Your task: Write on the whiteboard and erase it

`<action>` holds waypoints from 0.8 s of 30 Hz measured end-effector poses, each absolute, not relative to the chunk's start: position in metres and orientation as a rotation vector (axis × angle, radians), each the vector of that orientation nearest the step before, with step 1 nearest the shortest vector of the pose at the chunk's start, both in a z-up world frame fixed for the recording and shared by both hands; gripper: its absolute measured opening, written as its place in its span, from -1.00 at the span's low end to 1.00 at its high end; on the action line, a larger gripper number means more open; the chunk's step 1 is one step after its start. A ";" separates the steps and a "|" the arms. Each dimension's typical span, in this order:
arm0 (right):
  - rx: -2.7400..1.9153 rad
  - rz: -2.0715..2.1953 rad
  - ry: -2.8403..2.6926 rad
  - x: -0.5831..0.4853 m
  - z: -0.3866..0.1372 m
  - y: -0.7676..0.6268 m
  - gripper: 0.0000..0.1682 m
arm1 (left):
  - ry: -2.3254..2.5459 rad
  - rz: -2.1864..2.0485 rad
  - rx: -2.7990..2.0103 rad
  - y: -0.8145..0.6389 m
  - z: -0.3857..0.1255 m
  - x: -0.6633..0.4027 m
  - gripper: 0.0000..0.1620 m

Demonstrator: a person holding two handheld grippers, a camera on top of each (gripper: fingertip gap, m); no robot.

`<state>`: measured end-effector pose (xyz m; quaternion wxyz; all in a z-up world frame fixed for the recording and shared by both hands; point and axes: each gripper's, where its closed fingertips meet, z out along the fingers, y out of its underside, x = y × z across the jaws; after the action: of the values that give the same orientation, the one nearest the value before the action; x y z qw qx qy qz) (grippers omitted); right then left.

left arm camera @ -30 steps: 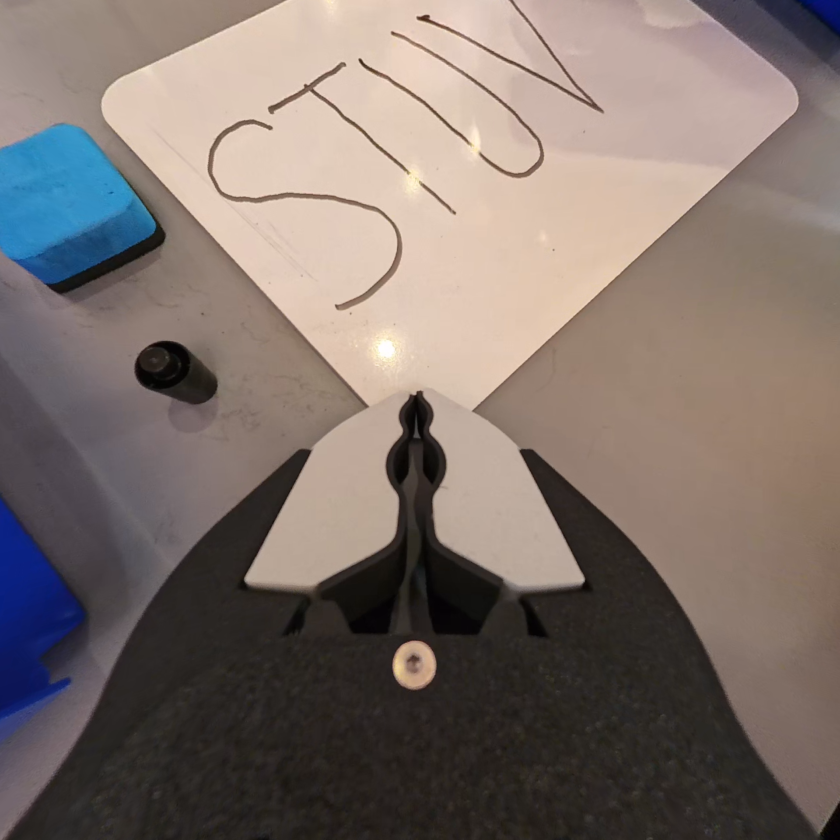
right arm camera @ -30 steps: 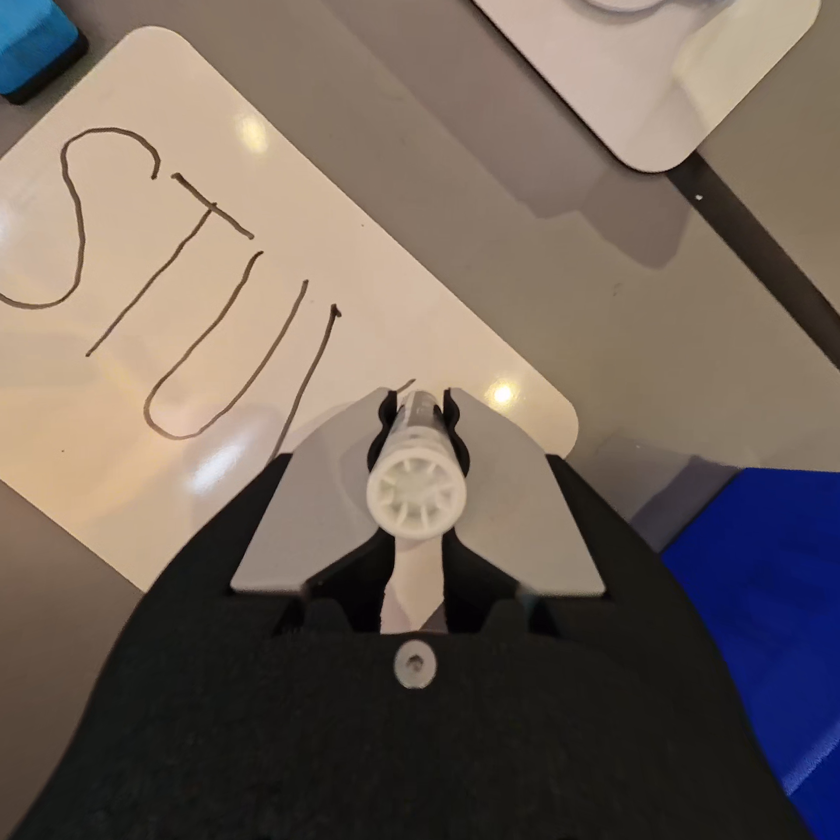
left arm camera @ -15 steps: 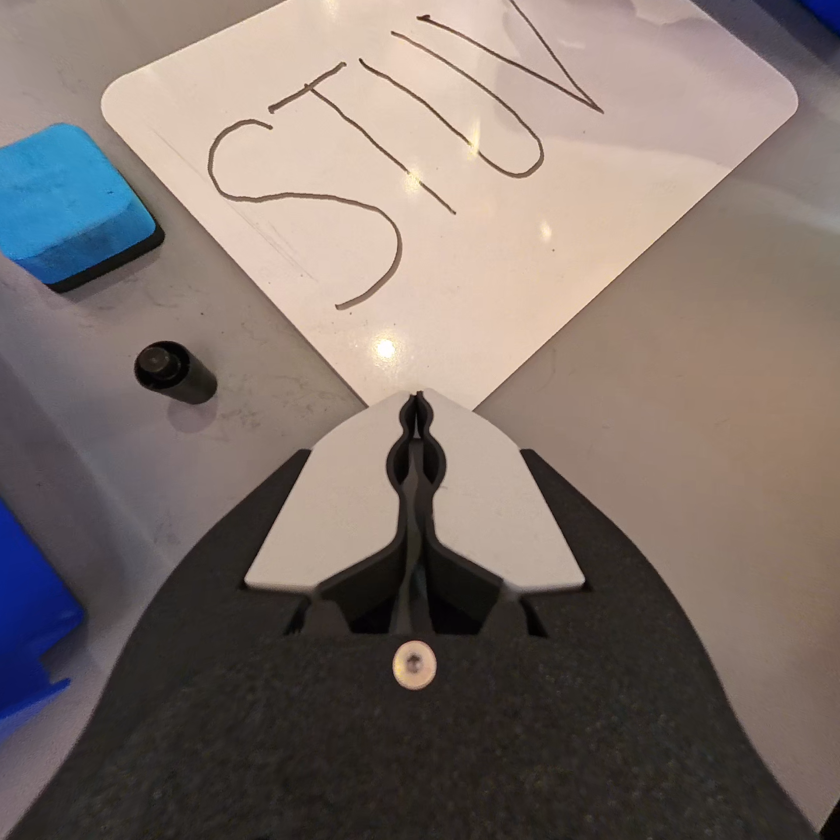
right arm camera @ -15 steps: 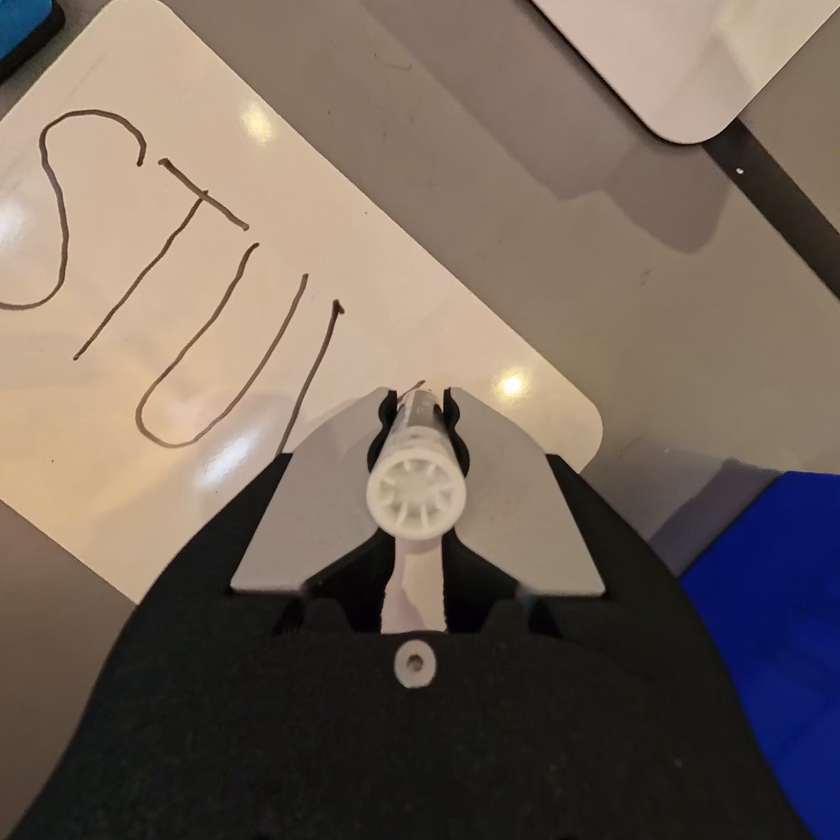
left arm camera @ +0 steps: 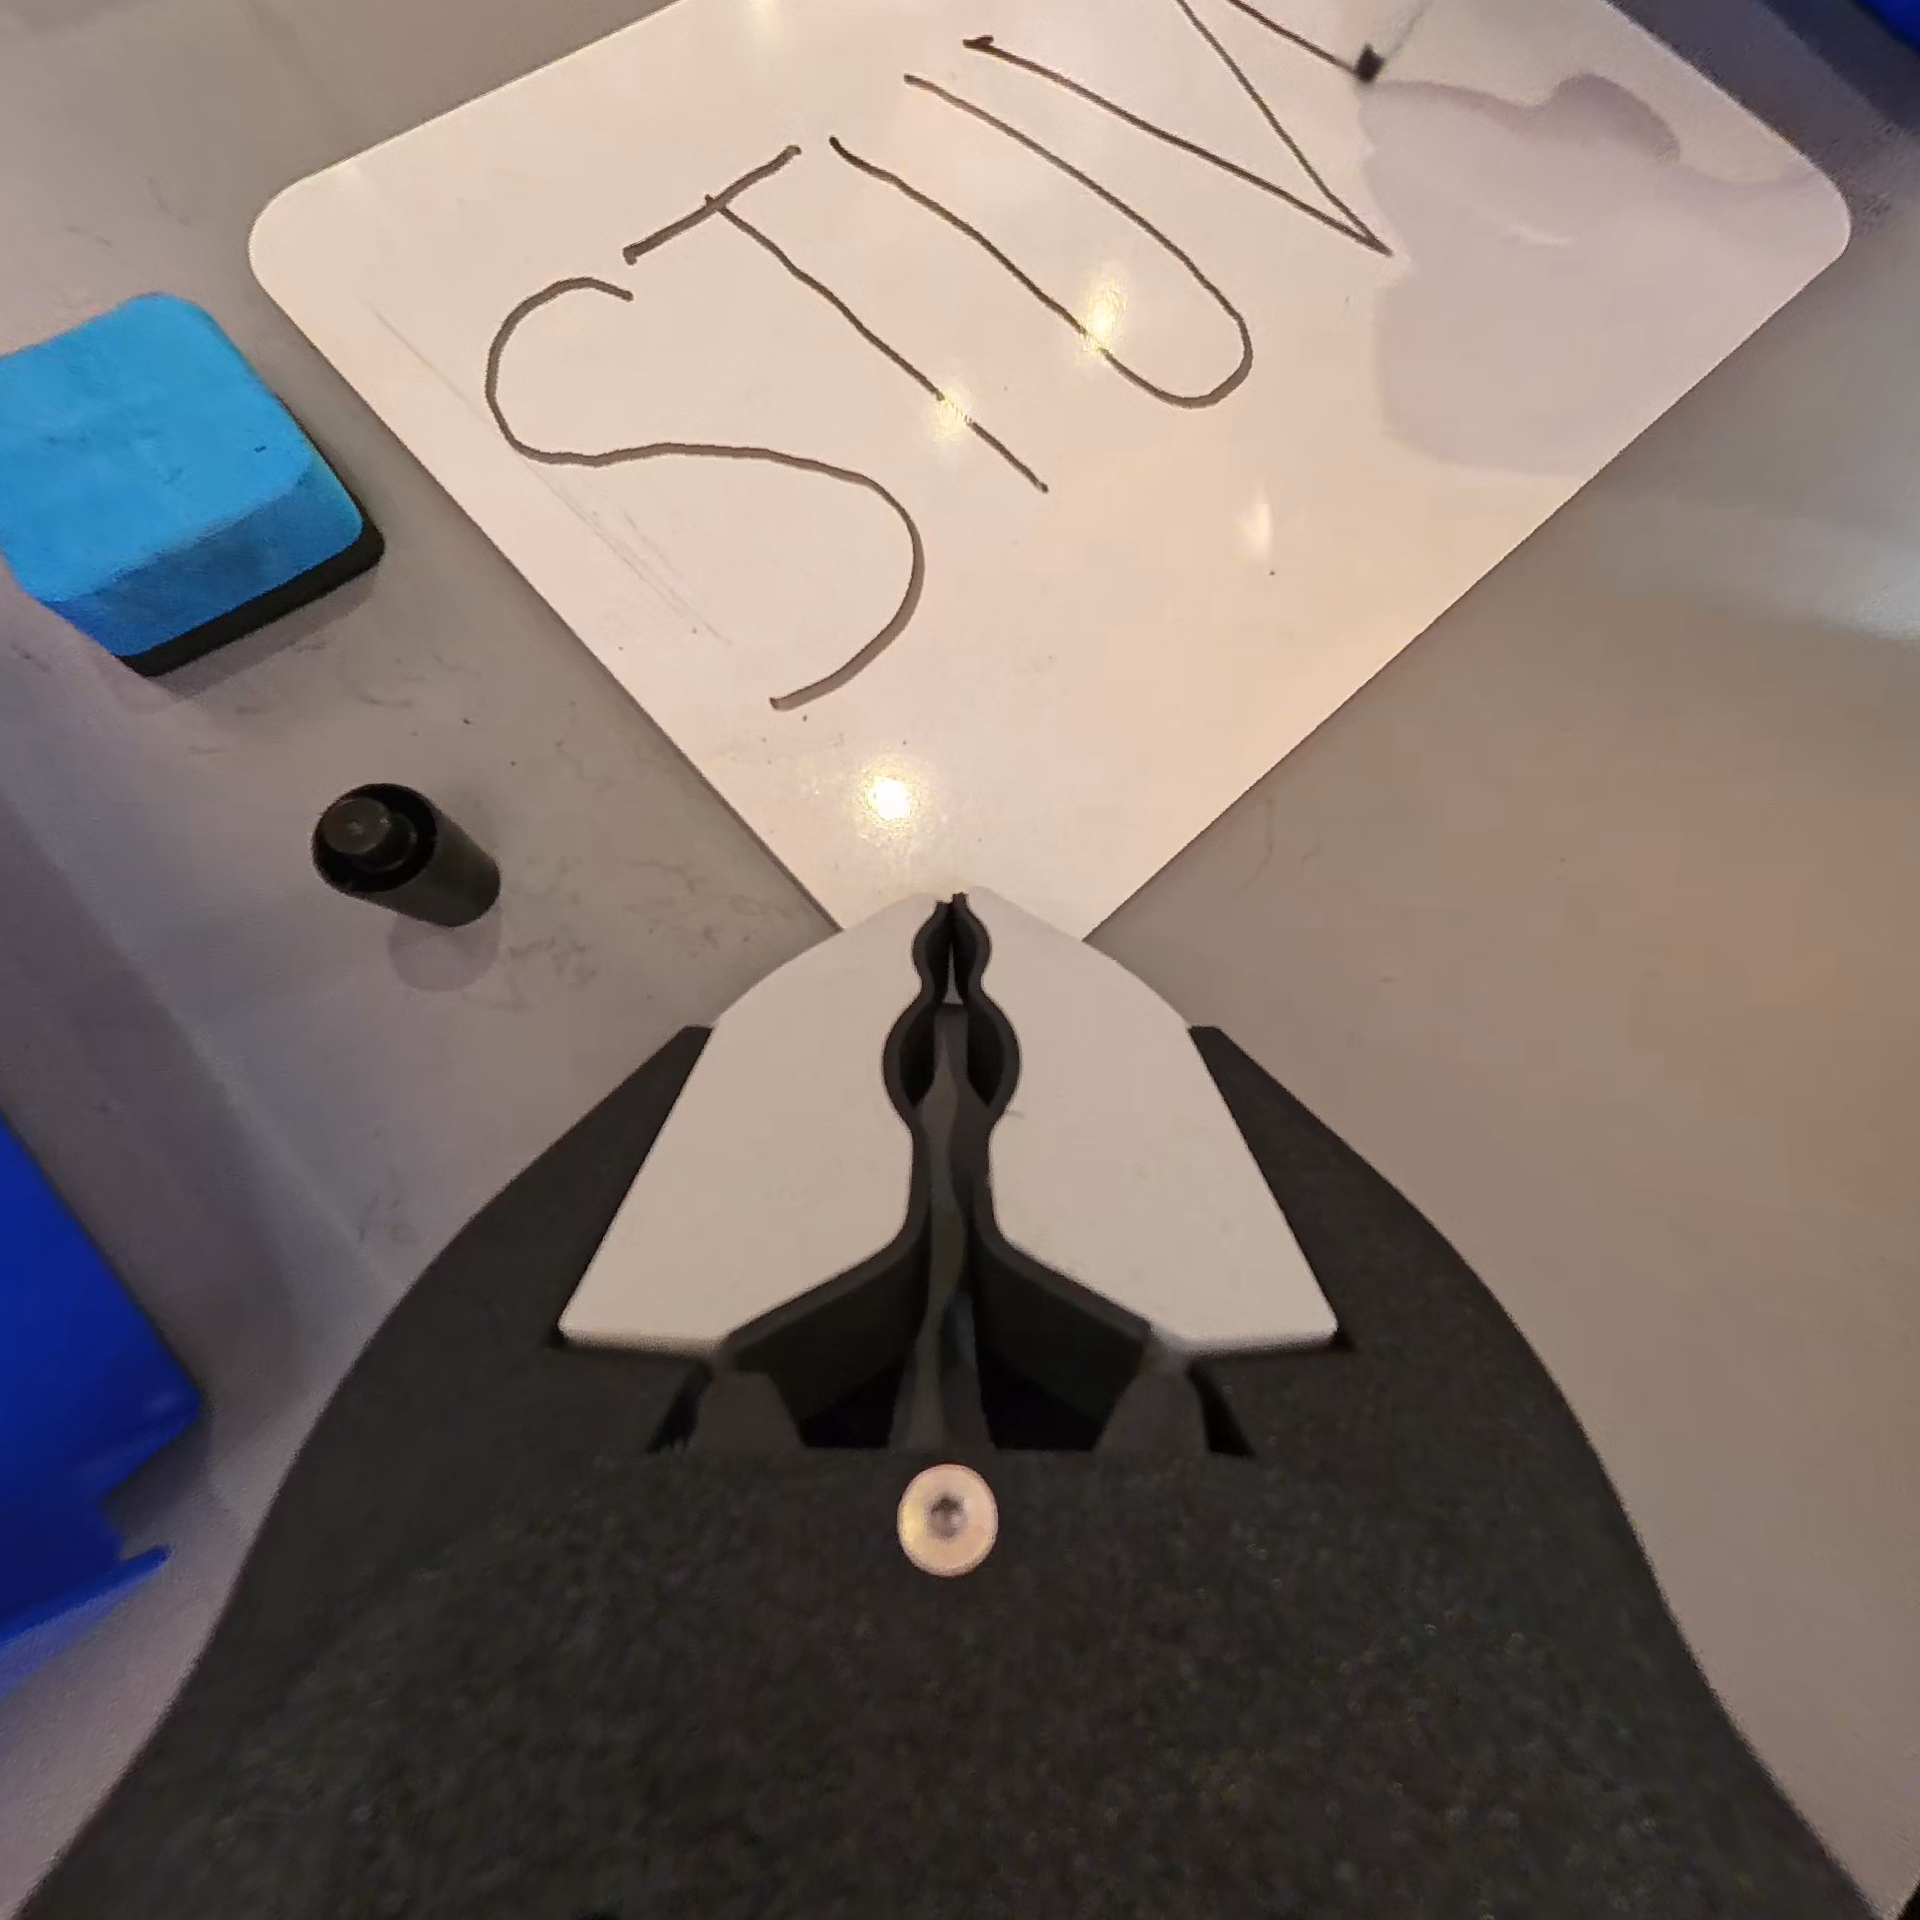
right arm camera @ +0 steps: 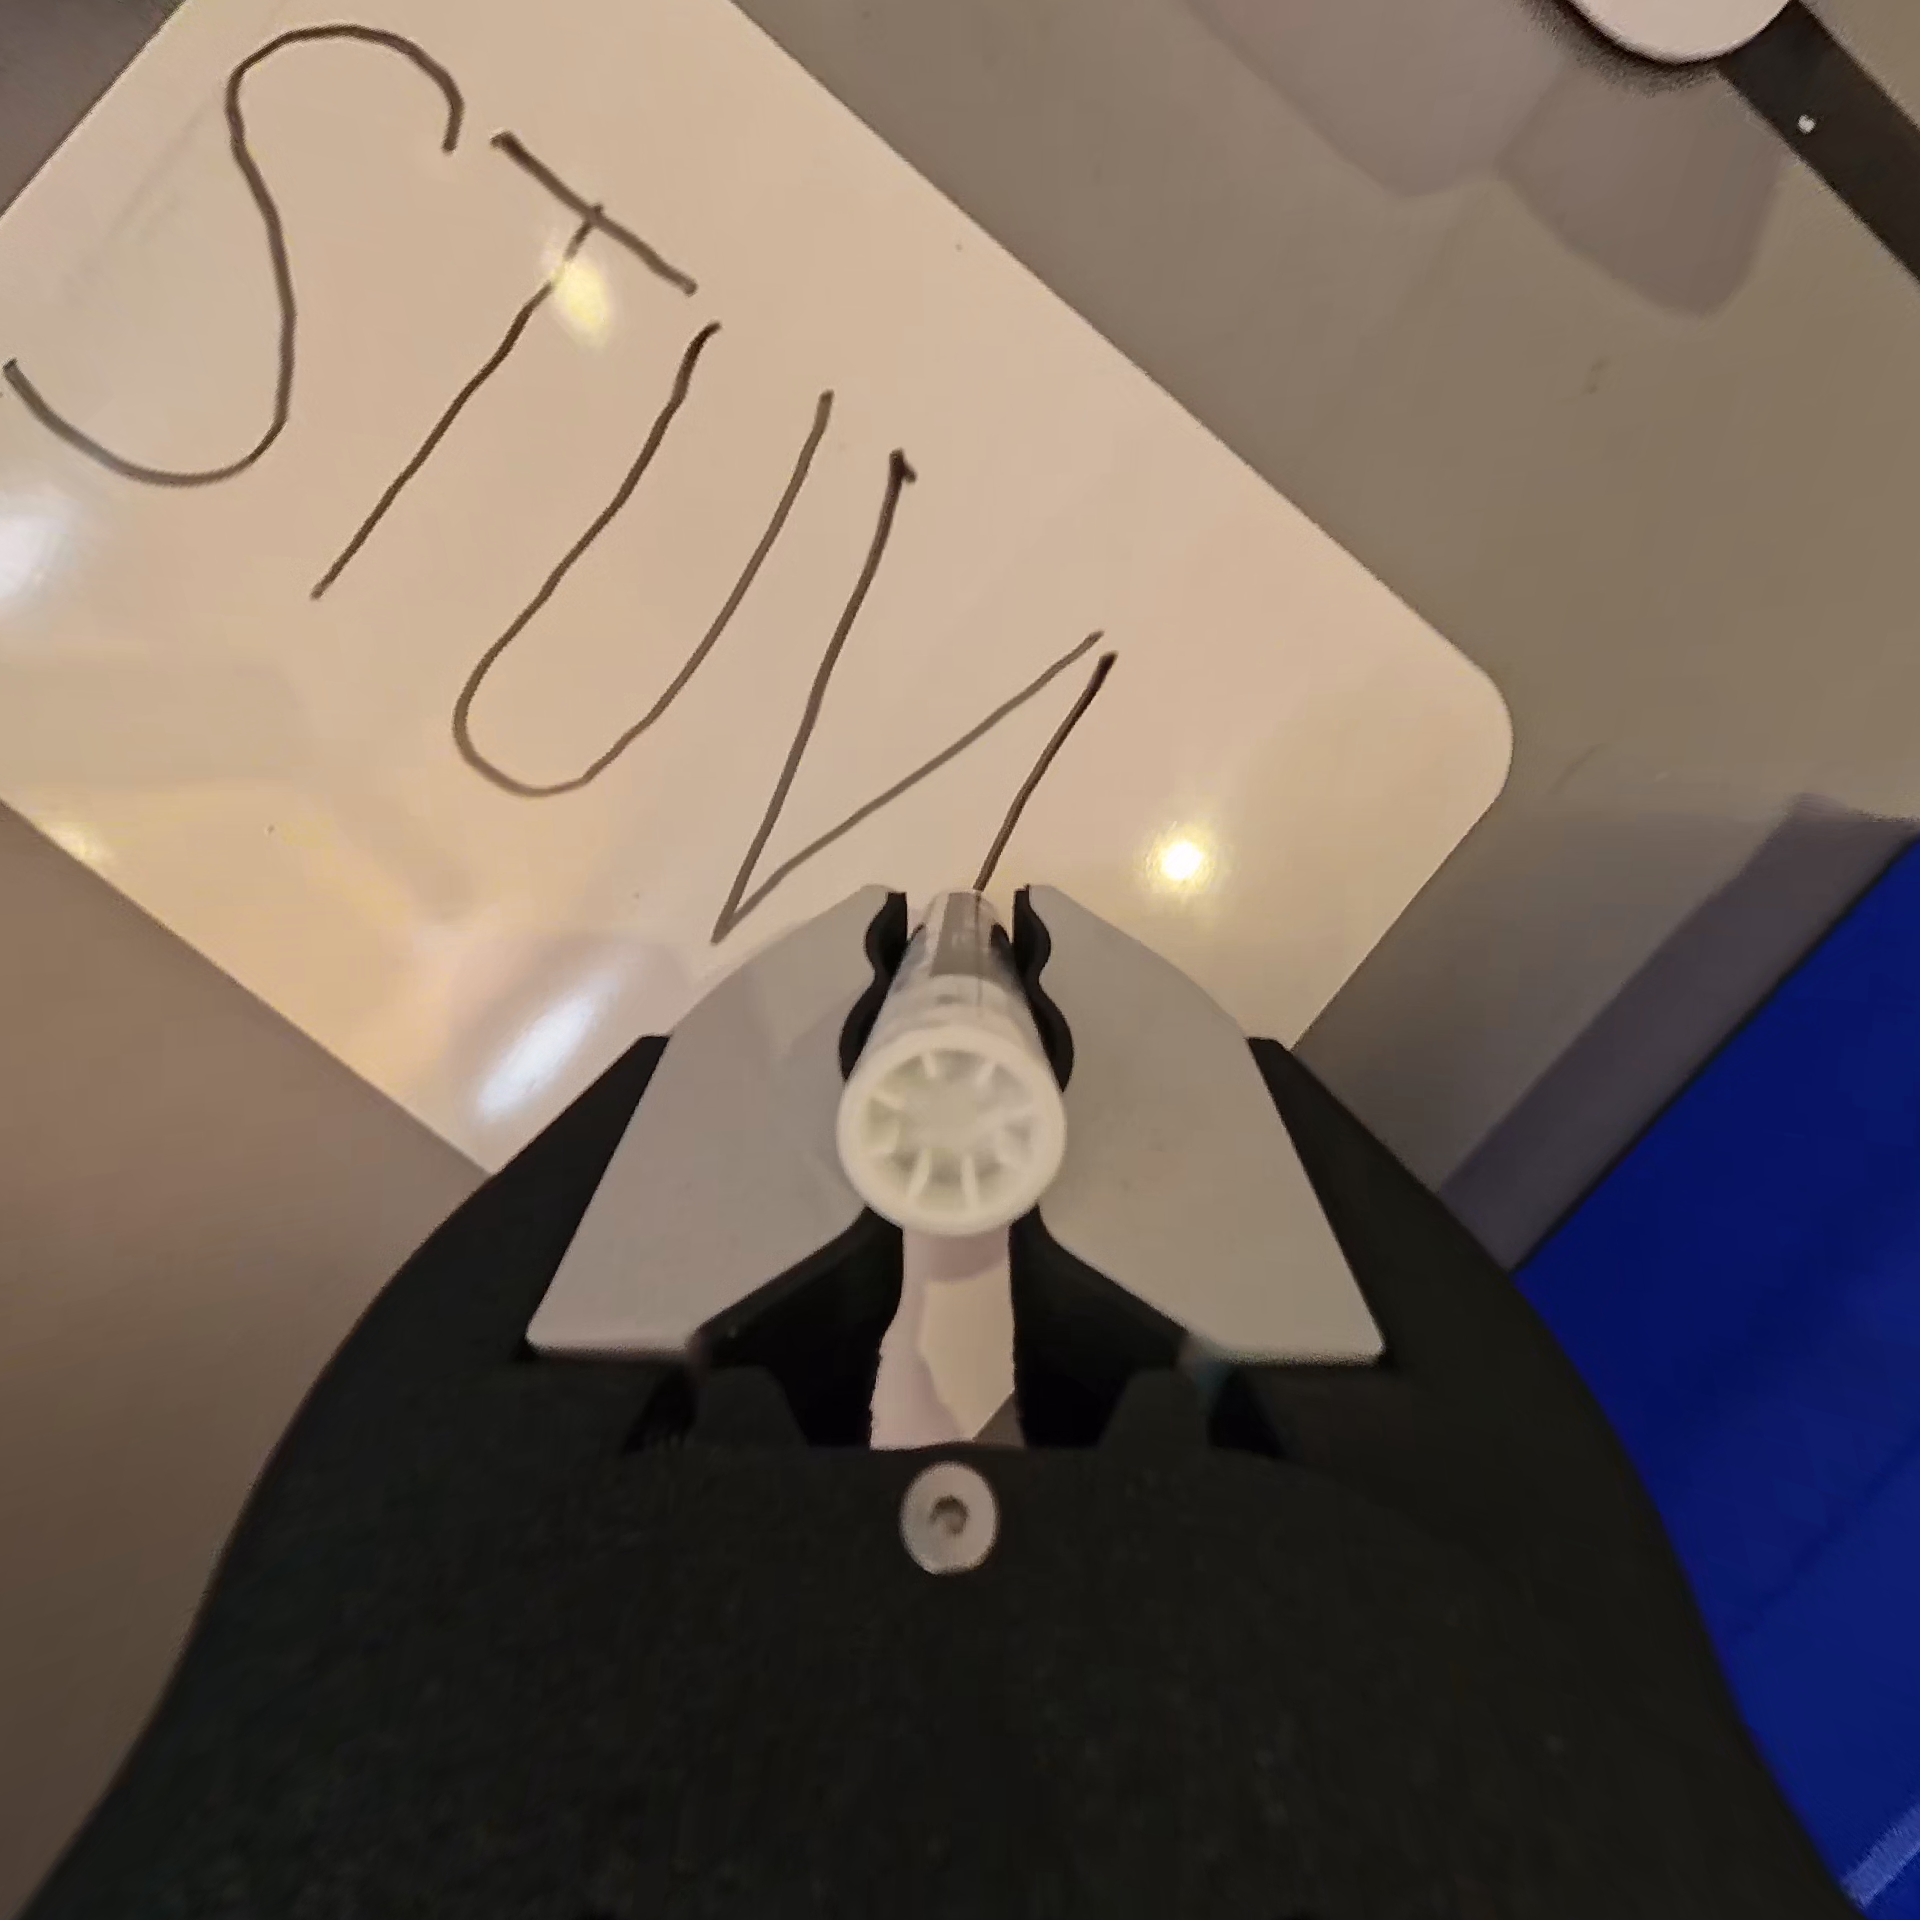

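Here, right gripper [right arm camera: 956,909] clamps one marker [right arm camera: 951,1081] over one whiteboard [right arm camera: 1299,790]; left gripper [left arm camera: 956,909] pinched together, empty; one eraser [left arm camera: 156,468], one cap [left arm camera: 405,854] left.

The right claw [right arm camera: 956,914] grips a marker [right arm camera: 951,1049] over the whiteboard [right arm camera: 1195,665]. Dark handwritten strokes cover the board, which lies on the grey counter [right arm camera: 1455,416].

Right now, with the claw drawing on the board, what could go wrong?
The marker writes near the whiteboard corner, so the line may run off onto the table. The loose black cap lies on its side and could roll if bumped. The left claw sits at the board's near corner and could nudge it.
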<state>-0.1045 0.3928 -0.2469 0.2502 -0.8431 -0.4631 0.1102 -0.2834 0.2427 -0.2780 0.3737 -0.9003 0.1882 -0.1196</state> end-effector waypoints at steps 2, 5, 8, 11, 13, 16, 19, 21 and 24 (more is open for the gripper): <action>-2.299 0.304 -1.254 -0.100 -0.247 0.384 -0.76 | 0.483 -0.300 -2.305 0.243 -0.278 -0.283 -1.00; -2.302 0.301 -1.255 -0.093 -0.247 0.371 -0.76 | 0.487 -0.290 -2.303 0.243 -0.278 -0.283 -1.00; -2.299 0.293 -1.255 -0.089 -0.247 0.362 -0.76 | 0.487 -0.288 -2.303 0.243 -0.278 -0.284 -1.00; -2.300 0.297 -1.244 -0.090 -0.247 0.364 -0.76 | 0.486 -0.290 -2.303 0.243 -0.278 -0.284 -1.00; -2.302 0.292 -1.231 -0.091 -0.247 0.370 -0.77 | 0.486 -0.290 -2.303 0.243 -0.278 -0.284 -1.00; -2.315 0.269 -1.220 -0.093 -0.247 0.384 -0.76 | 0.485 -0.293 -2.304 0.243 -0.278 -0.284 -1.00; -2.323 0.250 -1.221 -0.094 -0.247 0.399 -0.77 | 0.482 -0.300 -2.305 0.242 -0.278 -0.284 -1.00; -2.332 0.245 -1.216 -0.095 -0.247 0.408 -0.76 | 0.482 -0.301 -2.305 0.242 -0.278 -0.284 -1.00; -2.340 0.239 -1.214 -0.094 -0.247 0.418 -0.76 | 0.482 -0.301 -2.305 0.242 -0.278 -0.284 -1.00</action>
<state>-0.0945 0.4177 -0.2470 0.2445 -0.8572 -0.4448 0.0874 -0.2835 0.2425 -0.2781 0.3744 -0.9003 0.1884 -0.1174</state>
